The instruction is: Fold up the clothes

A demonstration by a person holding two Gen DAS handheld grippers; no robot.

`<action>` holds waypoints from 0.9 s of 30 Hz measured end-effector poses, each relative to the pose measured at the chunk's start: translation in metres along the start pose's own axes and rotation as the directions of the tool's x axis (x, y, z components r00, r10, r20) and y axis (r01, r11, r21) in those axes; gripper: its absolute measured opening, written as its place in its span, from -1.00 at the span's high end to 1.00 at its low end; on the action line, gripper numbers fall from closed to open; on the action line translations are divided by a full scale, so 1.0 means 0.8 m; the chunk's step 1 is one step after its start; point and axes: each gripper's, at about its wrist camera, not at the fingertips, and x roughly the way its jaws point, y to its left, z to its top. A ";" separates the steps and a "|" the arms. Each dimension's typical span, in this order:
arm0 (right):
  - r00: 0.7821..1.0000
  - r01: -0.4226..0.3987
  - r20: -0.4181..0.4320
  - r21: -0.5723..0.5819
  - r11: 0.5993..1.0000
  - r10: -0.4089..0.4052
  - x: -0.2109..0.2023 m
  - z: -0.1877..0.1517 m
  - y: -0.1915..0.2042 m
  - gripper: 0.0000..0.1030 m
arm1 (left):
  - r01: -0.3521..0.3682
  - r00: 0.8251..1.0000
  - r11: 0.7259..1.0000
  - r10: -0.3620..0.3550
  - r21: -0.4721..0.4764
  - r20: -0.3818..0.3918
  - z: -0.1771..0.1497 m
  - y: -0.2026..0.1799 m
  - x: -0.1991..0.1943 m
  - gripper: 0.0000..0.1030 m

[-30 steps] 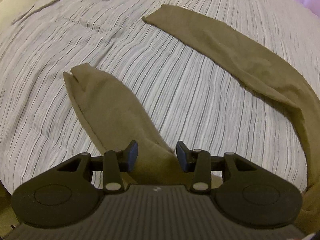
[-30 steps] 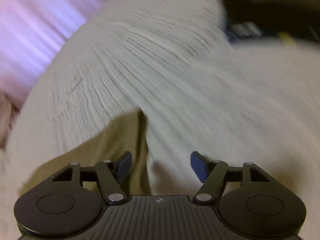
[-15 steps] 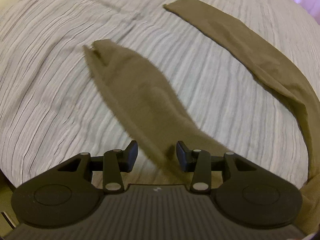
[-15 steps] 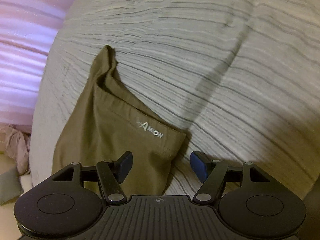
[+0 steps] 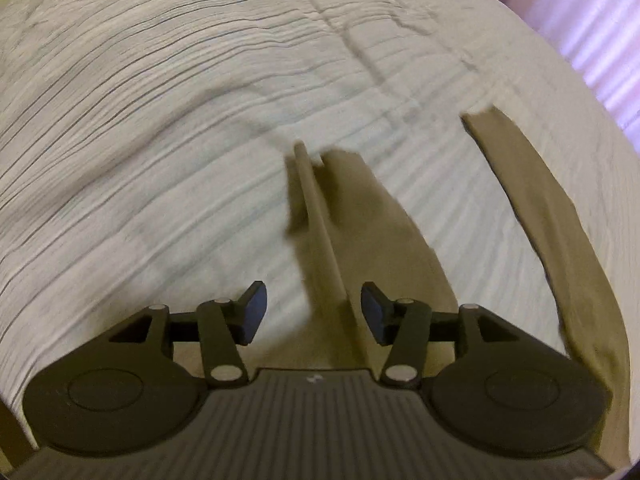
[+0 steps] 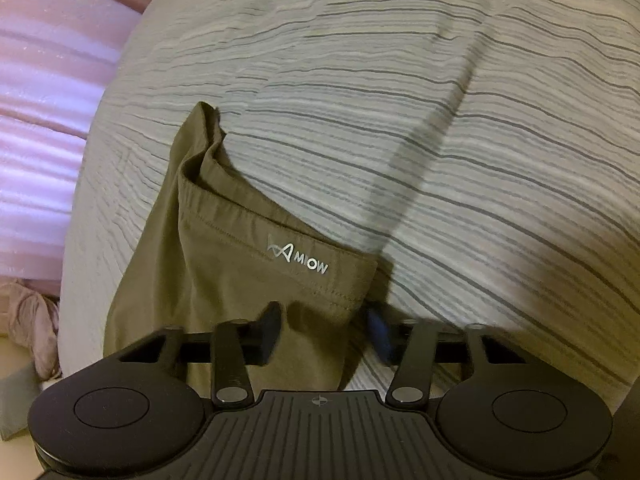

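1. Olive trousers (image 6: 224, 264) lie on a striped bedspread (image 6: 460, 128); right wrist view shows the waistband end, silver "AMIOW" logo (image 6: 298, 260) face up near the band's stitched edge; far part of the waistband is bunched and folded over on itself.
2. Right gripper (image 6: 324, 330): jaws have just been closing; the waistband corner sits between the fingers; the near finger is motion-blurred, a gap shows on that side, so pads not clearly pressing the cloth; reads as apart, cloth between.
3. Left gripper (image 5: 314, 312): jaws have just been opening; fingers stand apart; one trouser leg (image 5: 360, 232) runs from between the fingers away up the bed; a raised fold of that leg passes through the gap without either pad gripping it; whether the cloth brushes the right-hand pad, can't tell, view is blurred.
4. Second trouser leg (image 5: 556, 240) lies separately on the bedspread, curving along the right side of the left wrist view, hem end pointing away; well apart from the first leg at the hems.
5. Surroundings: pink curtain (image 6: 44, 92) beyond the bed edge; a pinkish bundle of cloth (image 6: 32, 320) low beside the bed in the right wrist view.
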 end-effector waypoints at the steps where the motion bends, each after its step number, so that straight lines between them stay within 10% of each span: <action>1: 1.000 0.001 -0.007 0.002 1.000 -0.001 0.001 0.001 0.001 0.65 | 0.005 1.000 1.000 -0.006 -0.010 -0.010 0.007 0.003 0.009 0.30; 3: 1.000 0.012 -0.009 -0.016 1.000 -0.012 -0.002 0.002 0.006 0.93 | 0.067 0.996 0.997 -0.068 -0.025 -0.055 0.016 0.006 0.021 0.97; 7: 0.995 -0.013 0.101 -0.112 0.994 0.024 -0.041 0.013 0.033 0.96 | 0.225 0.972 0.974 -0.225 0.013 0.062 0.033 -0.003 -0.030 1.00; 11: 0.969 -0.099 0.206 -0.187 0.977 0.137 -0.108 0.032 0.059 0.96 | 0.469 0.840 0.880 -0.472 0.081 0.266 0.029 0.016 -0.132 1.00; 13: 0.957 -0.131 0.226 -0.222 0.966 0.182 -0.137 0.037 0.065 0.96 | 0.496 0.814 0.863 -0.500 0.095 0.295 0.015 0.037 -0.160 1.00; 15: 0.955 -0.138 0.222 -0.246 0.959 0.195 -0.155 0.035 0.062 0.96 | 0.485 0.841 0.874 -0.477 0.033 0.255 -0.006 0.065 -0.155 1.00; 20: 0.989 0.038 0.145 -0.176 0.984 -0.012 -0.116 0.020 0.006 0.96 | 0.236 0.971 0.971 -0.235 -0.032 0.034 -0.074 0.107 -0.064 1.00; 27: 0.989 0.121 0.102 -0.153 0.981 -0.106 -0.076 0.005 -0.027 0.96 | 0.216 0.971 0.976 -0.213 -0.017 0.110 -0.090 0.124 -0.075 1.00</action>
